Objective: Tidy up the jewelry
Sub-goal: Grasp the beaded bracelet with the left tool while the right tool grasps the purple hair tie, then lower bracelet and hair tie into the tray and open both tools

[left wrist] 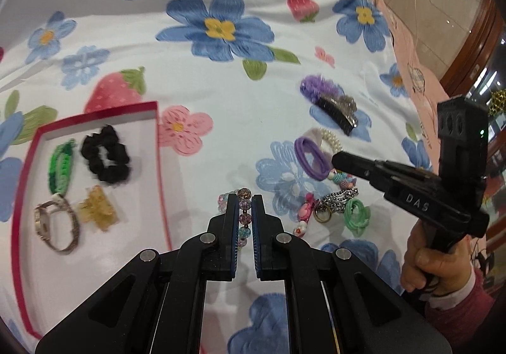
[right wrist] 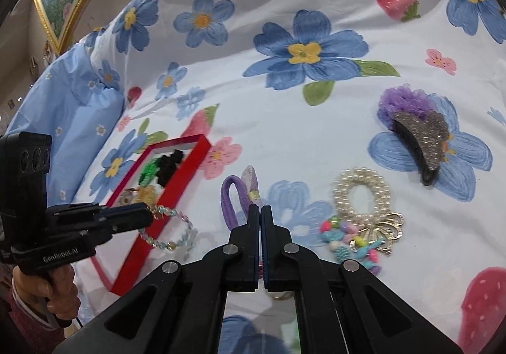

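My left gripper (left wrist: pixel 245 199) is shut on a glass bead bracelet (left wrist: pixel 245 217) and holds it just right of the red-rimmed box (left wrist: pixel 95 115); it also shows in the right wrist view (right wrist: pixel 150 217) with the bracelet (right wrist: pixel 177 237) hanging from it. The box holds a black scrunchie (left wrist: pixel 105 156), a green braided band (left wrist: pixel 61 165), a watch (left wrist: pixel 55 226) and an amber claw clip (left wrist: pixel 98 210). My right gripper (right wrist: pixel 260 208) is shut on a purple hair tie (right wrist: pixel 230 197); in the left wrist view its tip (left wrist: pixel 340 161) meets the tie (left wrist: pixel 311 158).
On the floral bedsheet lie a pearl scrunchie (right wrist: pixel 360 195), a gold brooch (right wrist: pixel 384 227), a colourful bead string (right wrist: pixel 346 243), a glittery claw clip (right wrist: pixel 423 145) on a purple scrunchie (right wrist: pixel 401 101), a green hair tie (left wrist: pixel 357 214), and a chain with ring (left wrist: pixel 332 205).
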Action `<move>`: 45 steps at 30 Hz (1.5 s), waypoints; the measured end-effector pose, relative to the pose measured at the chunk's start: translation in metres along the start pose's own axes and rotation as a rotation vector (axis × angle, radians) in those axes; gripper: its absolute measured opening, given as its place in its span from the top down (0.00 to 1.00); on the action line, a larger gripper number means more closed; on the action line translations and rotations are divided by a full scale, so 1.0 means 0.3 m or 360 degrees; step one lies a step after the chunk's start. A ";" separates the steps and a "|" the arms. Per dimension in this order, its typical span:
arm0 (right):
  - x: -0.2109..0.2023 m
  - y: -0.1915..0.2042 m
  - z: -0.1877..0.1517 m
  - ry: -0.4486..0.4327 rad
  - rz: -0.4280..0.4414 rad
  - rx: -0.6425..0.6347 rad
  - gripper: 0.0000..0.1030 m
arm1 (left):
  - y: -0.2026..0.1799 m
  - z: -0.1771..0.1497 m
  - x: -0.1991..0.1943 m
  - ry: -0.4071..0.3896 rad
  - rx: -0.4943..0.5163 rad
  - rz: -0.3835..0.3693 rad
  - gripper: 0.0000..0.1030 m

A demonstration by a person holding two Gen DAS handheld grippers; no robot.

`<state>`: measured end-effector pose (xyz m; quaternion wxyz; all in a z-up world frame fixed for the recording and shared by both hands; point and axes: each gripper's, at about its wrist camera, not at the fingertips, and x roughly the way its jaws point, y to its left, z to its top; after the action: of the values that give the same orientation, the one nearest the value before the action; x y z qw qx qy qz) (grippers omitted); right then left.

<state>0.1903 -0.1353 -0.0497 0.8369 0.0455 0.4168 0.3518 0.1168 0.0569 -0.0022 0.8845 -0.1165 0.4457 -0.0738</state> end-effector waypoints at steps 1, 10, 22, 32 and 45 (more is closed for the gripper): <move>-0.001 0.013 0.000 -0.0002 0.0012 -0.0004 0.99 | 0.008 -0.002 -0.021 -0.0016 -0.0009 0.0001 0.94; 0.005 0.139 -0.018 0.0005 0.0121 -0.0036 0.99 | 0.107 -0.048 -0.150 -0.0098 -0.0112 0.0031 0.94; 0.105 0.353 -0.054 0.0093 0.0266 -0.0154 0.99 | 0.287 -0.136 -0.274 -0.0176 -0.0292 0.0120 0.94; 0.191 0.500 -0.072 0.0182 0.0313 -0.0281 0.99 | 0.429 -0.200 -0.286 -0.0184 -0.0434 0.0133 0.94; 0.360 0.581 -0.090 0.0344 0.0191 -0.0403 0.99 | 0.617 -0.264 -0.203 -0.0104 -0.0573 0.0217 0.94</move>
<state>0.1183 0.0570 -0.0745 0.7638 -0.0735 0.4534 0.4536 0.0220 0.2381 -0.0511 0.8663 -0.2448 0.4296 0.0711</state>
